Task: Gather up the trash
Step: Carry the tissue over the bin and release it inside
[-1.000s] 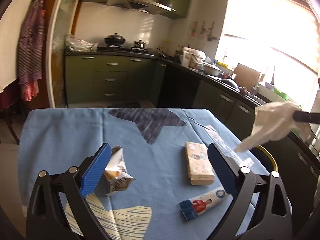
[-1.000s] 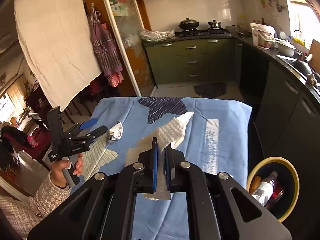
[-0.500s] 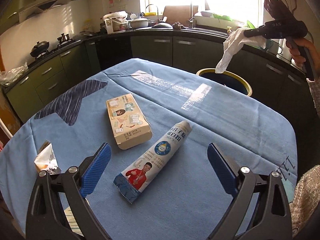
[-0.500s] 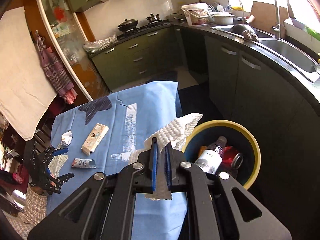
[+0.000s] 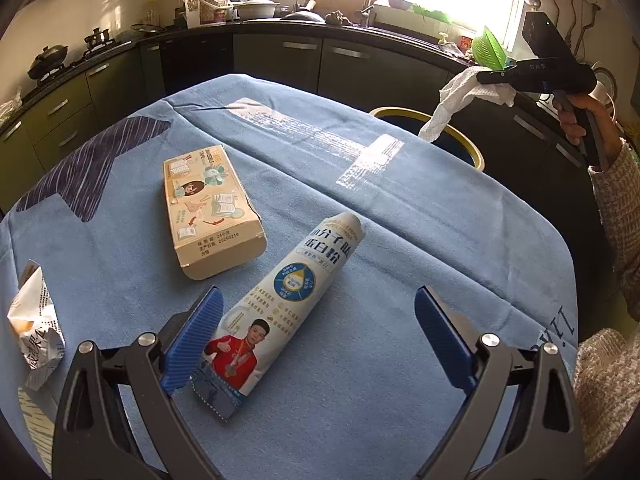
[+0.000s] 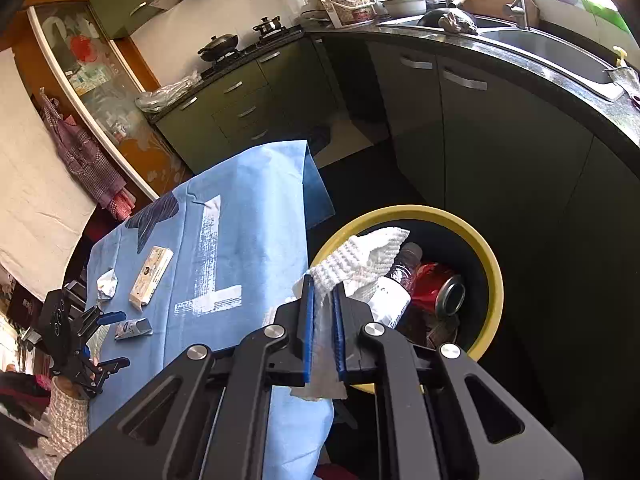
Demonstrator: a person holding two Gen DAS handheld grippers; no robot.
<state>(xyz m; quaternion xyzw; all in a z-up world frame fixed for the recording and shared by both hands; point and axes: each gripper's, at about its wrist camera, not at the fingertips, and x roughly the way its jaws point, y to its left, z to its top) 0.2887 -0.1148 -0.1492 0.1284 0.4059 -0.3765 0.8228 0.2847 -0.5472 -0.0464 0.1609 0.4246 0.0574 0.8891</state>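
Note:
My right gripper (image 6: 323, 284) is shut on a white paper towel (image 6: 360, 260) and holds it over the yellow-rimmed trash bin (image 6: 400, 212) beside the table. In the left wrist view the towel (image 5: 452, 96) hangs from that gripper (image 5: 492, 78) above the bin's rim (image 5: 464, 140). My left gripper (image 5: 316, 296) is open, low over a white and blue tube packet (image 5: 296, 288) on the blue tablecloth (image 5: 400, 240). The left pad is close beside the tube's lower end. A beige carton (image 5: 208, 208) and a crumpled silver wrapper (image 5: 34, 328) lie to its left.
The bin holds a plastic bottle (image 6: 394, 292), a can (image 6: 452, 298) and red trash. Dark kitchen cabinets (image 6: 460, 120) and a counter with a sink curve round the bin. A sleeve (image 5: 616, 208) shows at the table's right edge.
My right gripper has carried the towel from above the table to over the bin. My left gripper has swung right and down from the wrapper to the tube packet.

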